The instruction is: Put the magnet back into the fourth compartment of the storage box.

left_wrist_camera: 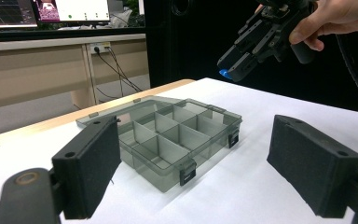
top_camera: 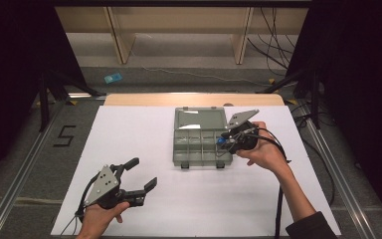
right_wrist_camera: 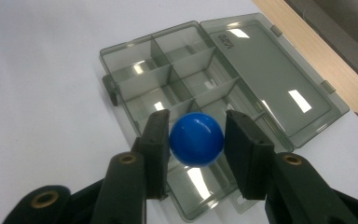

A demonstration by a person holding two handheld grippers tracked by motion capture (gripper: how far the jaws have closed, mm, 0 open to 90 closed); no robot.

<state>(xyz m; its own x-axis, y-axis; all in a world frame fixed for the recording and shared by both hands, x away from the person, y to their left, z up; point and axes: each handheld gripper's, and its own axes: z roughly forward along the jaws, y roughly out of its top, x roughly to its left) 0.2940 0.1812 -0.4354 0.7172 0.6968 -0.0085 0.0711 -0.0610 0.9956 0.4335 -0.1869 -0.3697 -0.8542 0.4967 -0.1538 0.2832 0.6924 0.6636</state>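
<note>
Right gripper view, ball: blue ball clamped between the right tool jaws, hanging above the organizer box.
Organizer box: smoky divided box, lid laid open toward 12 o'clock, at the white worktop centre.
Right tool: over the box's 3 o'clock edge.
Left tool: left tool at 8 o'clock, jaws apart, holding nothing.

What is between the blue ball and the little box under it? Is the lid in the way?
Nothing visible is. The right gripper holds the blue ball above the organizer box, whose lid lies folded back flat on the table. The compartments below look empty.
</note>
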